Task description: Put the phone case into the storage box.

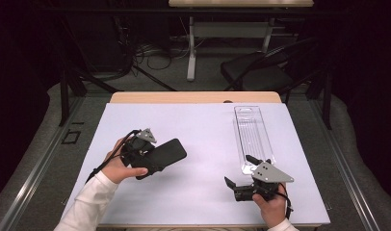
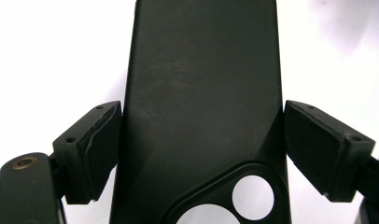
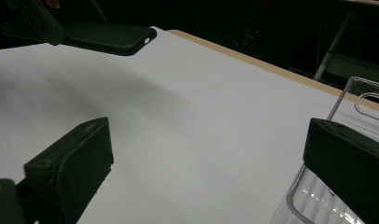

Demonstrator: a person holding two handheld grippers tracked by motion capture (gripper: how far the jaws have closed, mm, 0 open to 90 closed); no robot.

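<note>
A person's left gripper (image 1: 152, 156) holds a black phone case (image 1: 165, 155) above the left half of the white surface (image 1: 198, 139), well inside its left and near edges. In the left gripper view the case (image 2: 201, 93) sits lengthwise between the two fingers (image 2: 92, 149); both pads press its long sides, clamped on it at a wide spread, and its round camera cutout lies near the bottom of that view. Broad bare room lies between the case and a clear plastic tray (image 1: 251, 137) that runs along the right side toward the far wooden edge. The right gripper (image 1: 234, 185) rests near the front edge, just beside the tray's near end, its fingers (image 3: 71, 163) wide apart with nothing between them. In the right gripper view the tray's corner (image 3: 318, 196) lies beside one finger, whether touching cannot be told.
</note>
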